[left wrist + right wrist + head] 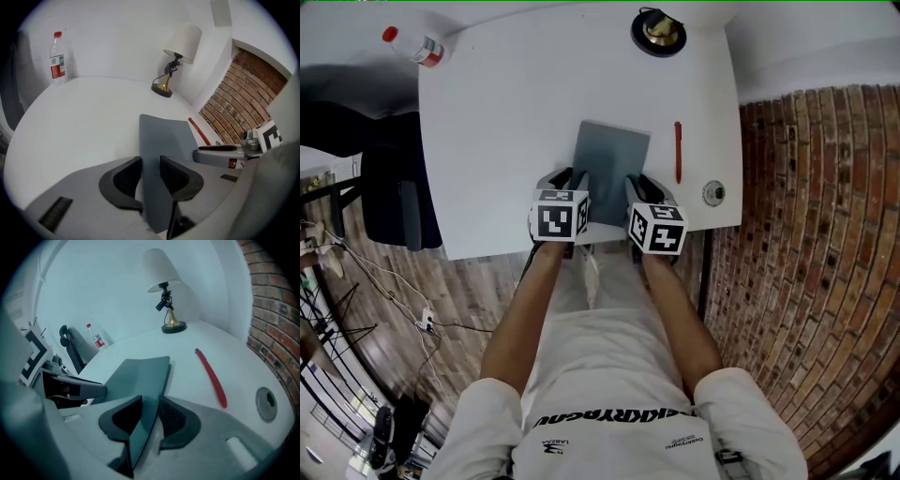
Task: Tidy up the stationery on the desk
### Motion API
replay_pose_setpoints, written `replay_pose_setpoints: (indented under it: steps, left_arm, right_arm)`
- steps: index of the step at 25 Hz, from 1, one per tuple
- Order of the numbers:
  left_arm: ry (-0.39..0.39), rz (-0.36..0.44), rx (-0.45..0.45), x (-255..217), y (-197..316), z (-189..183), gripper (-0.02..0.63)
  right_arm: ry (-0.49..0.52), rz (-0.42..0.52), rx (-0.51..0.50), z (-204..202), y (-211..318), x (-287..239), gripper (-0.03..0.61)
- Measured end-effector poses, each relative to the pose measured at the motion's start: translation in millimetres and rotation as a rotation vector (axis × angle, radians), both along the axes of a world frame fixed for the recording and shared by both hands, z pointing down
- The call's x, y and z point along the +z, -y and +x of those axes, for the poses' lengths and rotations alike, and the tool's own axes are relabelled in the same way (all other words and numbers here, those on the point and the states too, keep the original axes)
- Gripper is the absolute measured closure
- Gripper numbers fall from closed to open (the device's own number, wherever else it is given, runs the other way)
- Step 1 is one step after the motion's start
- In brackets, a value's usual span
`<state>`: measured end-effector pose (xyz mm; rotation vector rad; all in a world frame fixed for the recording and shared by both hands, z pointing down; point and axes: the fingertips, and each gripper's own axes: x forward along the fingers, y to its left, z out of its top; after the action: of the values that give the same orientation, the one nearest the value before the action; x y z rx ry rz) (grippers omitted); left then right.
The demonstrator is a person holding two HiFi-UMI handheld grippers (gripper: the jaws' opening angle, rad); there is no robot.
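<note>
The left claw (150, 169) pinches the near edge of a grey notebook (164, 136), and its dark pads sit against both faces of the sheet. The right claw (149, 411) grips that same near edge further to the right, its pads also closed on the cover.

The notebook is plain slate grey with no title or print on its cover. It lies near the front edge of the white table (506, 122), with its far end pointing toward the lamp (176, 61). The right gripper view shows its right edge as two layers slightly parted.

A red pen (212, 378) lies just to the notebook's right, apart from it. Only the head view shows both claws side by side with their black-and-white marker cubes, along with the person's forearms and the wooden floor (478, 291). Only the gripper views show the lamp's white shade, since from above just its dark round base and brass fitting are visible. The right gripper view and the head view show a round cable hole (266, 404) beside the pen.

A clear bottle (57, 58) with a red cap and red label stands at the far left corner, and its print is too small to read. The lettering on the person's shirt cannot be read.
</note>
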<state>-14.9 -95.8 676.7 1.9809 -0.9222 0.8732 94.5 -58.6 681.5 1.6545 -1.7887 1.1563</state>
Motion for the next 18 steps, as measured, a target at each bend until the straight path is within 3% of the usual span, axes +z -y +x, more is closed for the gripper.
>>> replay_pose_setpoints:
  steps: [11,18]
  left_arm:
    - [-0.007,-0.007,-0.192,1,22,-58,0.489]
    - [0.005,0.008,-0.276,0,36,-90,0.489]
  right_arm:
    - [0.007,0.014,-0.209,-54,47,2,0.476]
    - [0.018,0.039,-0.272,-85,69,1,0.476]
